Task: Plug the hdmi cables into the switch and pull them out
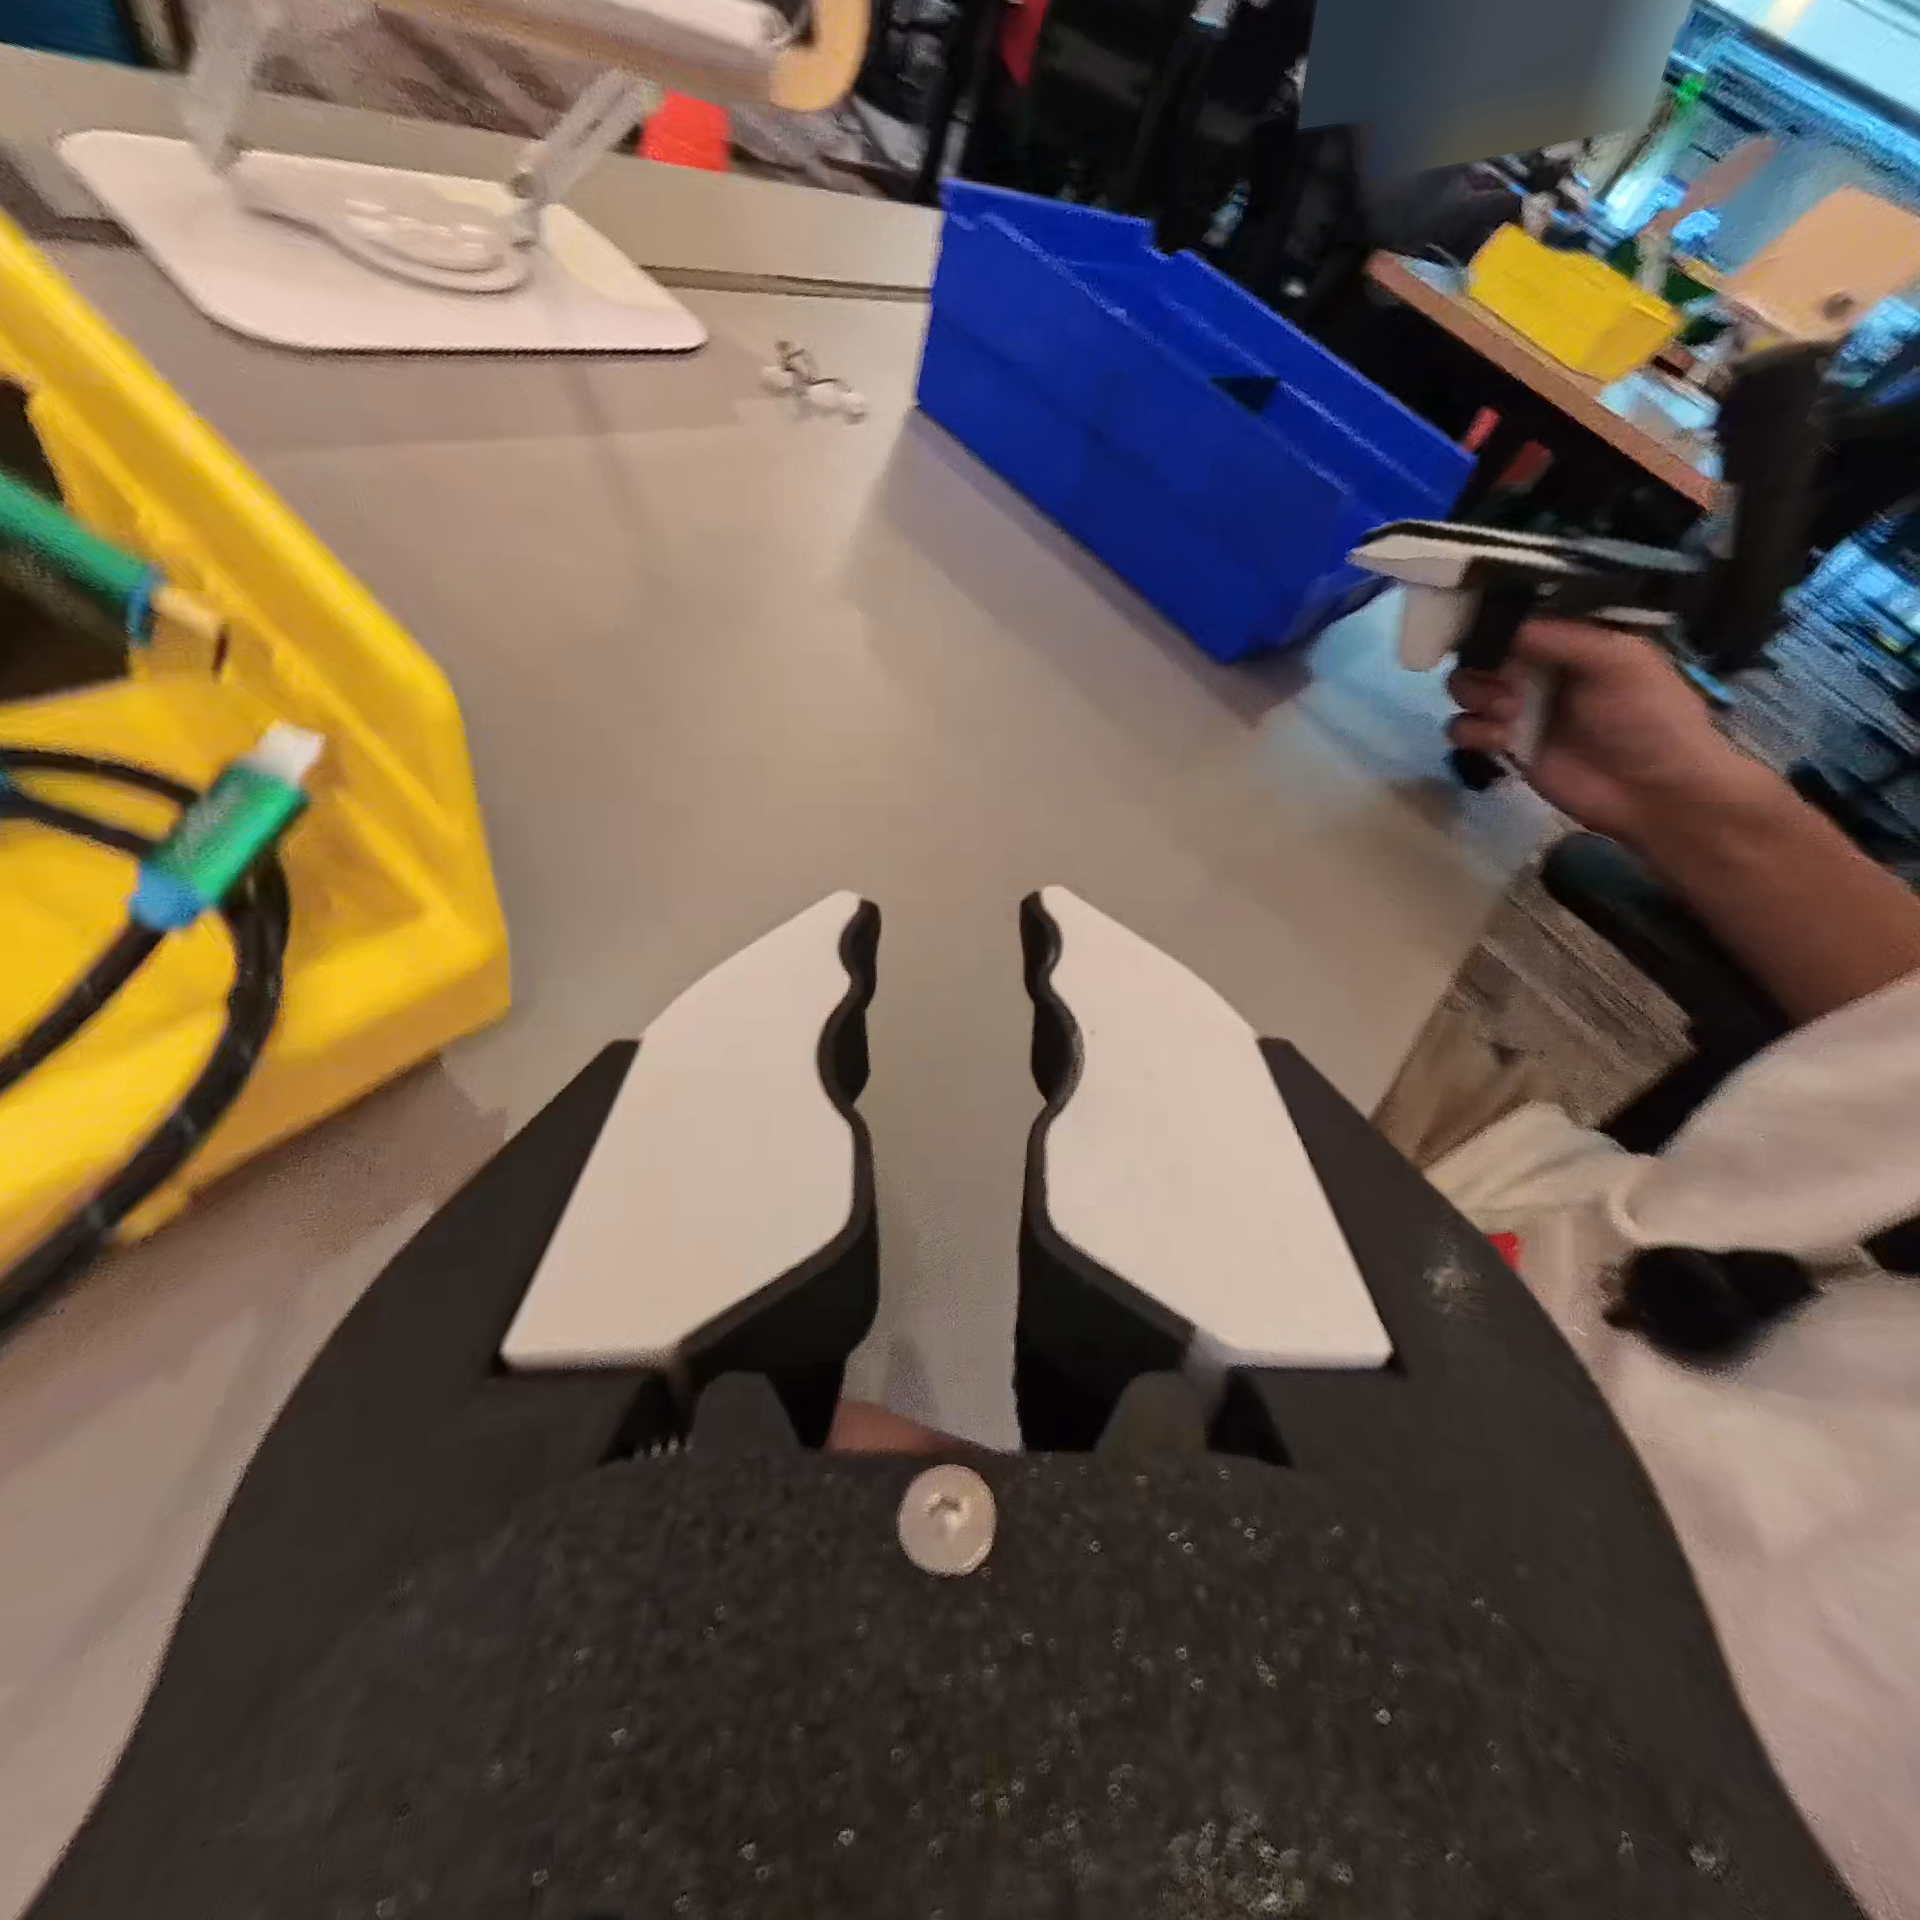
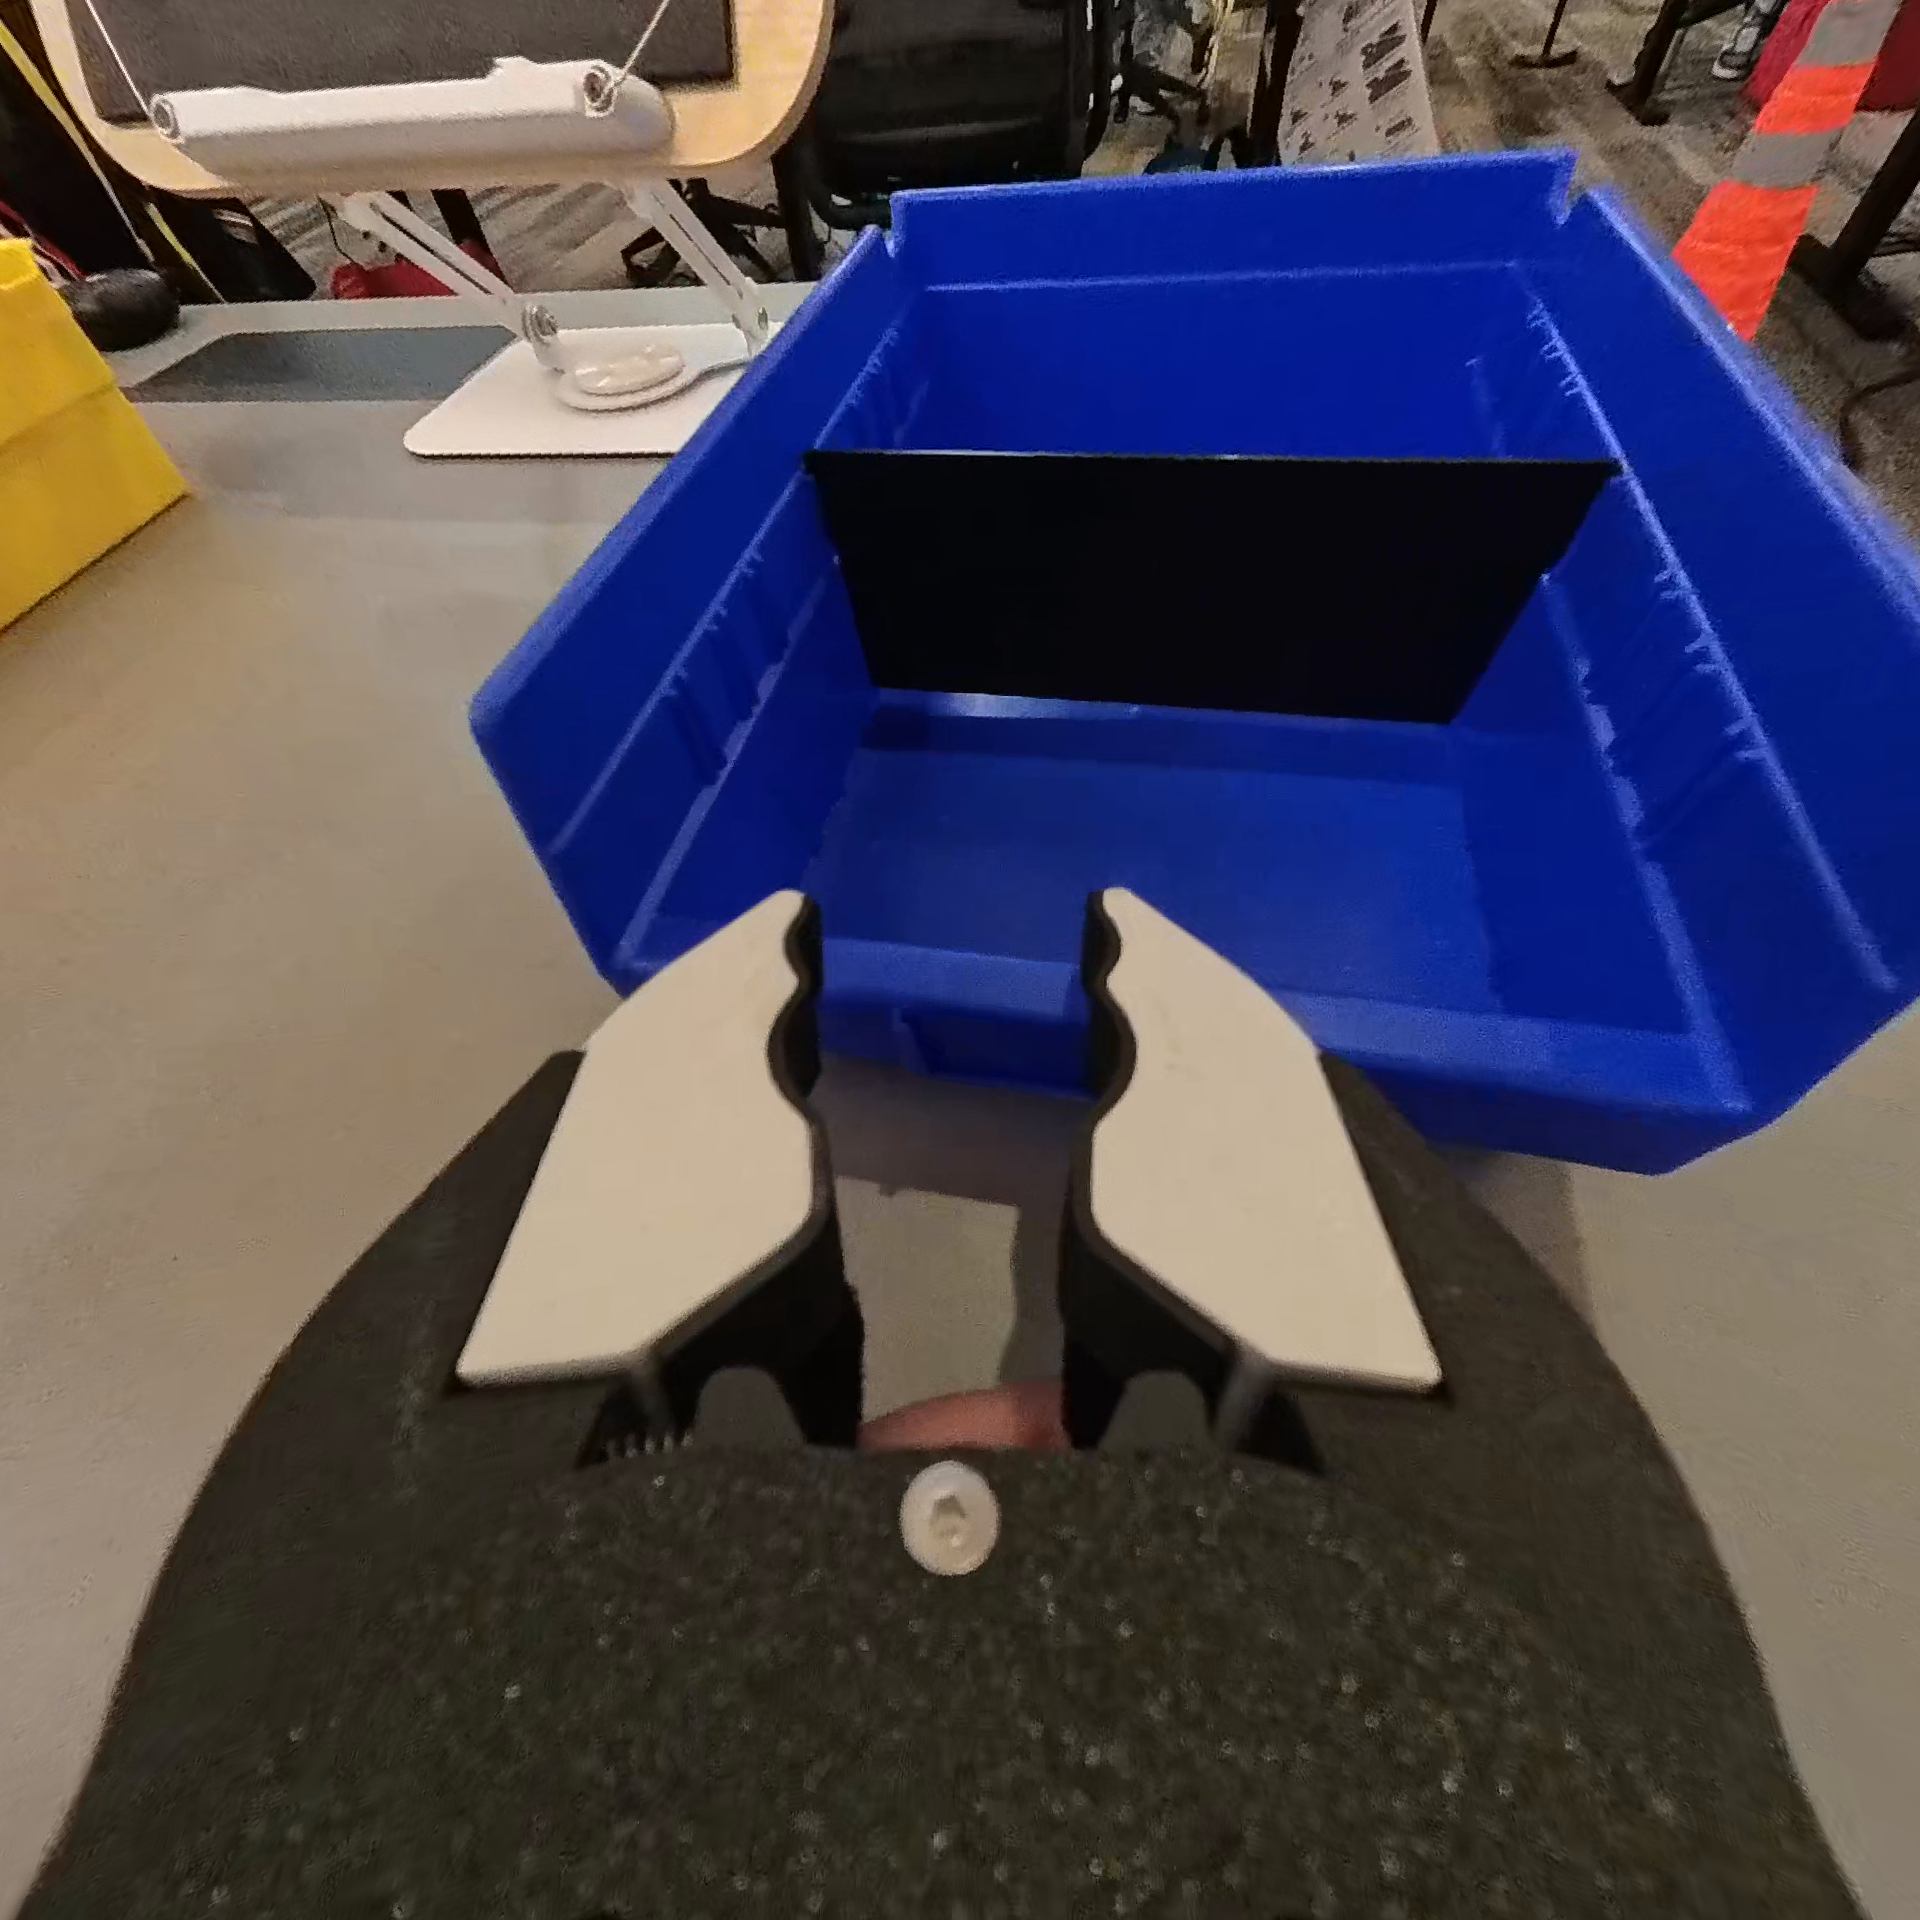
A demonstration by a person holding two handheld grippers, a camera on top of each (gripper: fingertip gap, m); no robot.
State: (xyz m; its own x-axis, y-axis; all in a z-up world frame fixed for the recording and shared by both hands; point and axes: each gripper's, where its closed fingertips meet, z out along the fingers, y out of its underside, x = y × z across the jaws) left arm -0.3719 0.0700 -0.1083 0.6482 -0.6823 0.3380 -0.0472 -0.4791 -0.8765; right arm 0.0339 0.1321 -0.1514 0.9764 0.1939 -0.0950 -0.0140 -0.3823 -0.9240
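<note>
Yellow bin [image 1: 312,727]: holds coiled black hdmi cables [image 1: 223,831], green plug pointing up-right.
Blue bin [image 2: 1195,852]: black divider [image 2: 1153,582] only.
Left gripper [image 1: 948,914]: released, grasping nothing.
Right gripper [image 2: 951,920]: released, grasping nothing.

black hand-held gripper [image 1: 950,914], white fingers [image 1: 727,1122]

Grey counter [image 2: 260,831], matte surface. White lamp stand [image 2: 582,405] at far left. Beyond the far edge: carpeted floor [image 2: 1558,114], orange-and-grey cone [image 2: 1787,177] at far right, wooden desk [image 1: 1538,353].
</note>
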